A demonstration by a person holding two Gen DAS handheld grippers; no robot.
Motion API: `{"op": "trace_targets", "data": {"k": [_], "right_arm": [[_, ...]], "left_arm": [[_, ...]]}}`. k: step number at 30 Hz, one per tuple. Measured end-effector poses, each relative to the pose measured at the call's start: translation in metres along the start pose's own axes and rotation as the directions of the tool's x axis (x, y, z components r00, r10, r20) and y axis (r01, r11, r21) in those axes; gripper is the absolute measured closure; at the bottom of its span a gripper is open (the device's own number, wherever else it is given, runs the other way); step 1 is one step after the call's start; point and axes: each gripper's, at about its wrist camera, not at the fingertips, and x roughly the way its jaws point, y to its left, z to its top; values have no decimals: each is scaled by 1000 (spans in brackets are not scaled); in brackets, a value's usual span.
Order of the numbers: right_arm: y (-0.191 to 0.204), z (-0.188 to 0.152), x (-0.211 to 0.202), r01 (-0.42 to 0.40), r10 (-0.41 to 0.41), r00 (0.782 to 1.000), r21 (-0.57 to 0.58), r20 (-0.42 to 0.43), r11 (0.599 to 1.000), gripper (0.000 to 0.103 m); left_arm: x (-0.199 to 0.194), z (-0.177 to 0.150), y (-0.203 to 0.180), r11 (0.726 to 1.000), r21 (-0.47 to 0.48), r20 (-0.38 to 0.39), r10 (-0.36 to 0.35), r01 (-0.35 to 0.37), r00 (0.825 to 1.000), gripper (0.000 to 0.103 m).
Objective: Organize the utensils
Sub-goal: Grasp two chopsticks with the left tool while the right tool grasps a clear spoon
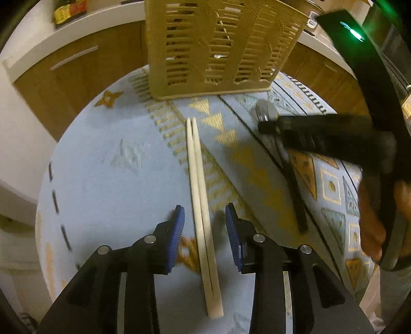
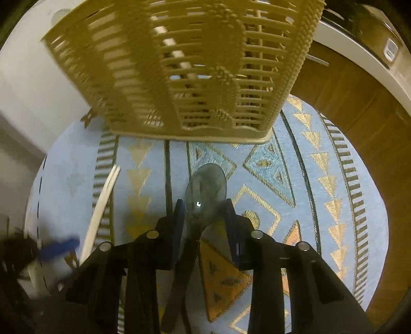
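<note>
A pair of pale wooden chopsticks [image 1: 199, 192] lies side by side on the blue patterned tablecloth [image 1: 115, 179], pointing at the tan slatted utensil basket [image 1: 213, 51]. My left gripper [image 1: 204, 218] straddles them, open, with a gap between each blue pad and the sticks. A spoon [image 2: 205, 187] with a translucent grey bowl and a dark handle lies to the right. My right gripper [image 2: 204, 208] has its pads against the sides of the bowl, close in front of the basket [image 2: 192, 64]. The chopsticks [image 2: 102, 203] show at the left of the right wrist view.
The round table ends just past the cloth on all sides. Wooden cabinets [image 1: 77, 77] under a white counter stand behind, with a bottle [image 1: 66, 10] on top. A hand [image 1: 372, 218] holds the right gripper body [image 1: 321, 133] at the right, blurred.
</note>
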Motion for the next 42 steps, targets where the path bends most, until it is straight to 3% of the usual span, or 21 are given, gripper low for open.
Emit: {"op": "trace_targets", "data": {"k": [9,14,18,23,25,26,27,29,33,37,42], "right_arm": [[-3,-40,-14,-50,35,996,-194,-80,980,75],[-10,-49,-17,-91,65,986,-169,-153,981,74],[-14,-48,-17,-143,115,970,-116,-216,983,58],[-13,-52,-22,-93,58,975,-158,-216,983,58],[-5,-58,-24,-39,1,981,-193,-192,980,69],[-2,-60,-25,-24,-15,983,-211,-181,977,76],[0,-62,-27,-30,-9,983,-212,-181,977,84],[3,-63,-28,-36,-4,983,-216,-181,976,92],[4,-68,-30,-42,7,986,-204,-166,978,93],[-12,-78,-45,-76,53,990,-176,-131,982,93],[-24,-85,-69,-111,103,993,-159,-59,981,93]], "left_arm": [[16,22,-19,983,161,-43,96,-88,994,67],[17,30,-17,984,167,-95,77,-60,993,67],[20,36,-14,983,179,-127,71,-48,989,67],[22,40,-20,975,202,-115,119,-94,986,72],[22,41,-20,975,198,-108,123,-100,987,73],[21,41,-21,976,194,-102,119,-97,988,88],[21,38,-26,974,195,-94,138,-117,986,92],[20,37,-26,973,191,-80,150,-132,986,92],[16,32,-28,978,167,-52,137,-127,989,93],[8,19,-24,993,110,-12,37,-35,999,93],[-11,12,-23,997,70,67,-20,16,998,93]]}}
